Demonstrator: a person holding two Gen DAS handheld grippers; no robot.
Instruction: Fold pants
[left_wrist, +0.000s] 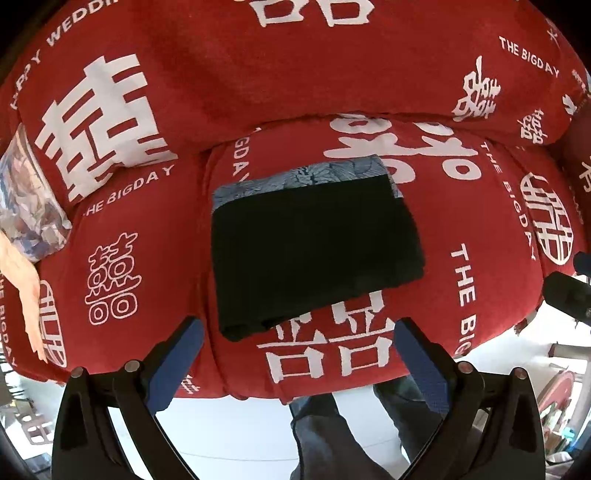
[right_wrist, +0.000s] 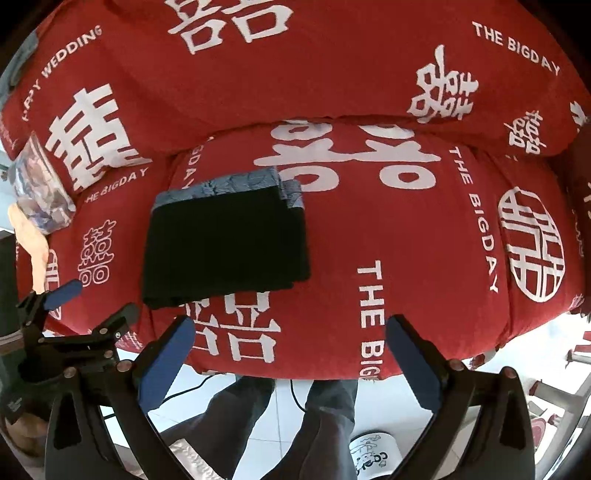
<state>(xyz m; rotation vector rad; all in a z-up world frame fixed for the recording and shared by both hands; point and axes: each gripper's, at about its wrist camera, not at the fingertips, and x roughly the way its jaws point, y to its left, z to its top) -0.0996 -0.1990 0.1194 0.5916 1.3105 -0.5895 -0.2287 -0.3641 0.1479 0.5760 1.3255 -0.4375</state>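
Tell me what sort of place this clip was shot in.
Probably a home living room. The folded pants lie on a sofa under a red wedding-print cover, a patterned cushion sits at one end, and white floor tiles show below.

A sofa (right_wrist: 424, 258) draped in a red cover with white lettering — pale tiled floor (right_wrist: 266, 406) below, brightly lit.

Black gripper (left_wrist: 299, 339), blue finger pads (left_wrist: 424, 365)

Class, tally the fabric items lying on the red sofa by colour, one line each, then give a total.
Black folded pants: 1
Blue-grey patterned folded cloth under the pants: 1
Blue-and-white patterned cushion at the left: 1
Total: 3
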